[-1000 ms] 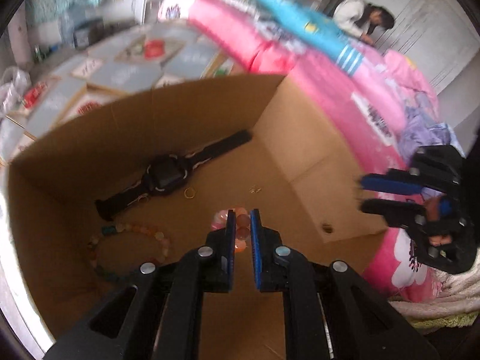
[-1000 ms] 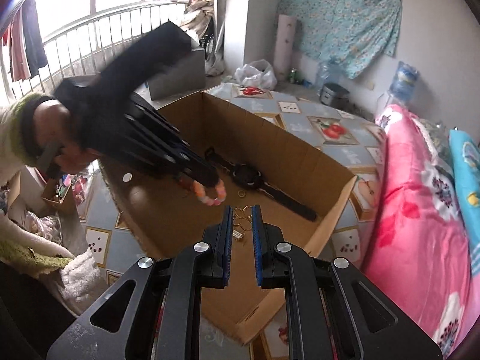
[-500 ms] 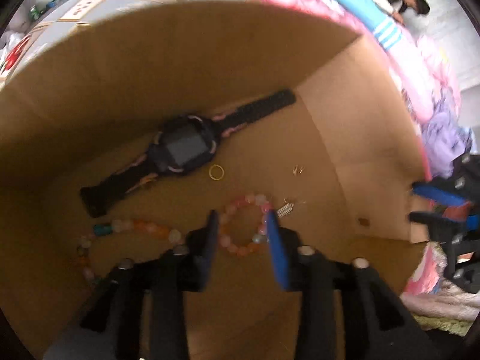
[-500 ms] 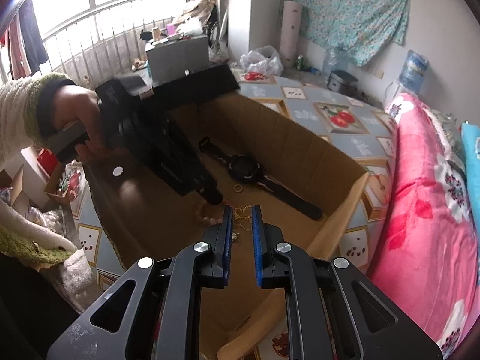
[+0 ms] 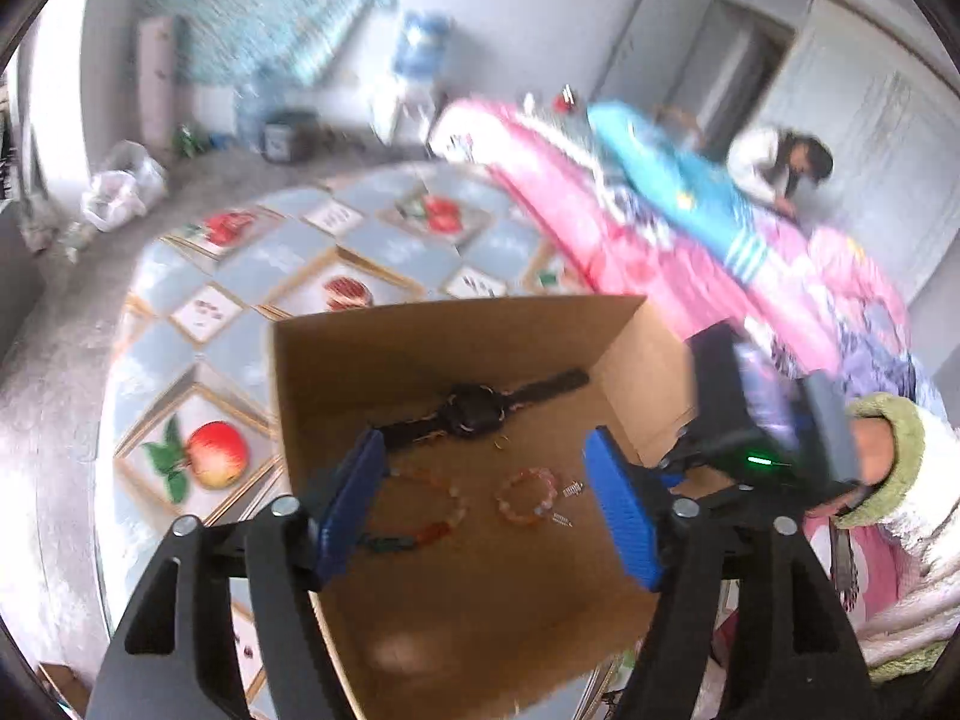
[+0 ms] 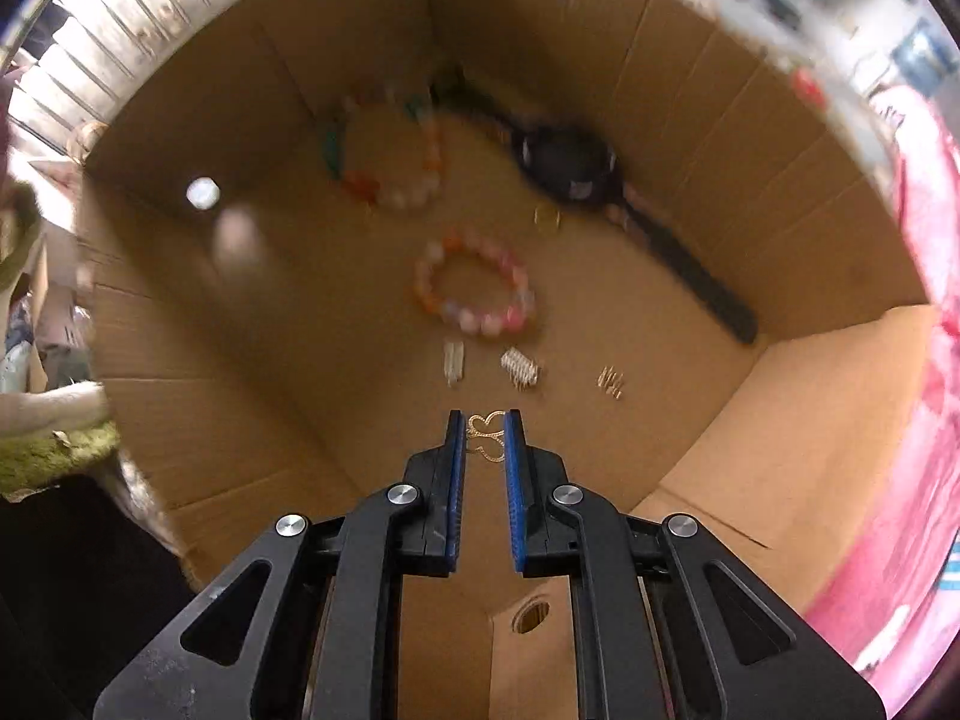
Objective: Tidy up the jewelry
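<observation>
Now I am holding my right tongs [image 6: 485, 441] nearly pressed together, gold earring [image 6: 487, 437] between tips; left tongs [image 5: 480, 504] just spreading, empty.

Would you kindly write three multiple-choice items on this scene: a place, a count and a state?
1. Where does the black watch lie? A on the bed; B in the cardboard box; C on the floor mat.
2. How many bead bracelets are in the box? A one; B four; C two.
3. How do the left gripper's jaws stand? A wide apart, empty; B clamped on a bracelet; C clamped on the watch.
Key: 1B, it rests on the box floor; 2C, two bead loops show; 3A, the jaws have just been opening, nothing between them.
</observation>
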`<state>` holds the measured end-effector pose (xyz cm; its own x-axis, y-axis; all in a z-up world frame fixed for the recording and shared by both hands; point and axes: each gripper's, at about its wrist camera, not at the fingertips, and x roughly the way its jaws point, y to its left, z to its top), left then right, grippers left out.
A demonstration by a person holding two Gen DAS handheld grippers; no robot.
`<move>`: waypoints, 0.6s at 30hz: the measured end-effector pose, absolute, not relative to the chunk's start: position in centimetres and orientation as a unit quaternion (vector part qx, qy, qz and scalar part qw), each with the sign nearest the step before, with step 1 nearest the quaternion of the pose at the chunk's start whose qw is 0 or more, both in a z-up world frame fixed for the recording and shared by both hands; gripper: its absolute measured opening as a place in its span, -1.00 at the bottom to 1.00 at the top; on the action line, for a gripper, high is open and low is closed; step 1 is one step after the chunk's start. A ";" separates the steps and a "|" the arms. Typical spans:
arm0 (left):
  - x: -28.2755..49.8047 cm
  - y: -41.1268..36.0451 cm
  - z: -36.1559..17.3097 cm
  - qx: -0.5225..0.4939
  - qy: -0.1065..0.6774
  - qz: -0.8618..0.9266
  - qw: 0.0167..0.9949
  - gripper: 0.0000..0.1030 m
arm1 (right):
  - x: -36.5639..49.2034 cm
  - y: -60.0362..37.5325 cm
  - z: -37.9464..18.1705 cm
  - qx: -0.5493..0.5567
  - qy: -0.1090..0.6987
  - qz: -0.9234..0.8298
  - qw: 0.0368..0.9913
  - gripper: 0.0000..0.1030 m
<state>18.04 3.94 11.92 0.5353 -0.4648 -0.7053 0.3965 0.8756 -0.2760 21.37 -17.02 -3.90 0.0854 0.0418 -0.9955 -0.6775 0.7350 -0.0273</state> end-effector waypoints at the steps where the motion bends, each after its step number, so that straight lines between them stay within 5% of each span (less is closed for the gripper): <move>1: 17.4 4.4 12.0 -0.049 0.407 -0.239 0.880 0.38 | 21.4 -16.9 -4.3 -0.259 0.631 0.252 0.687 -0.79; 10: 13.5 7.4 10.4 -0.099 0.394 -0.202 0.891 0.46 | 20.3 -17.9 -1.3 -0.217 0.604 0.223 0.734 -0.24; 13: 12.3 7.8 10.6 -0.096 0.378 -0.193 0.901 0.46 | 18.9 -19.5 1.9 -0.168 0.569 0.209 0.777 -0.19; 18: 10.3 7.6 11.2 -0.087 0.350 -0.181 0.915 0.59 | 14.7 -22.7 7.7 -0.088 0.477 0.179 0.856 0.21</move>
